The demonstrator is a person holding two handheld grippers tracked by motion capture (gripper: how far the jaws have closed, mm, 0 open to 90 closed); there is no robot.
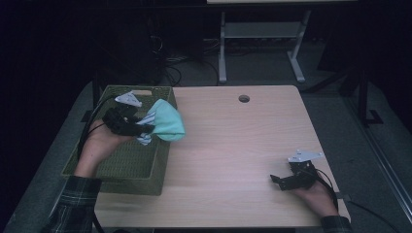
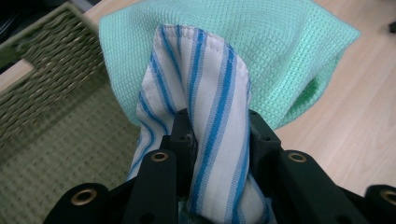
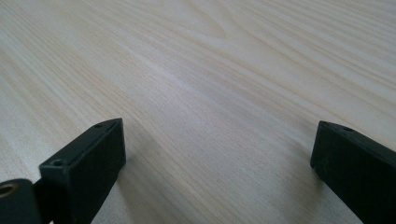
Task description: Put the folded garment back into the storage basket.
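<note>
Cloths numbered two that I could count: a mint-green cloth (image 1: 167,121) and a white cloth with blue stripes (image 1: 146,132), bunched together. There was one woven green basket (image 1: 121,167), one wooden table (image 1: 233,155), two grippers and two hands in plaid sleeves.

The left gripper (image 1: 141,128) was pinching the striped cloth, its two black jaws pressed against the fabric from either side. In the left gripper view the striped cloth (image 2: 205,116) rose between the jaws as a folded hump, white with thin and broad blue lines and a stitched hem along its top. Behind it the green cloth (image 2: 261,51) spread out wide, with a fine waffle weave, and it hung partly over the basket (image 2: 51,112) and partly over the tabletop. Whether the green cloth was caught in the jaws too, I could not tell. From the high view the bundle was held off the surface, above the basket's right rim, near the table's far left corner.

The basket sat along the table's left edge, its front wall close to the near edge.

The right gripper (image 1: 278,180) rested by the near right corner, its jaws spread wide over bare wood (image 3: 224,93) with nothing between them.
</note>
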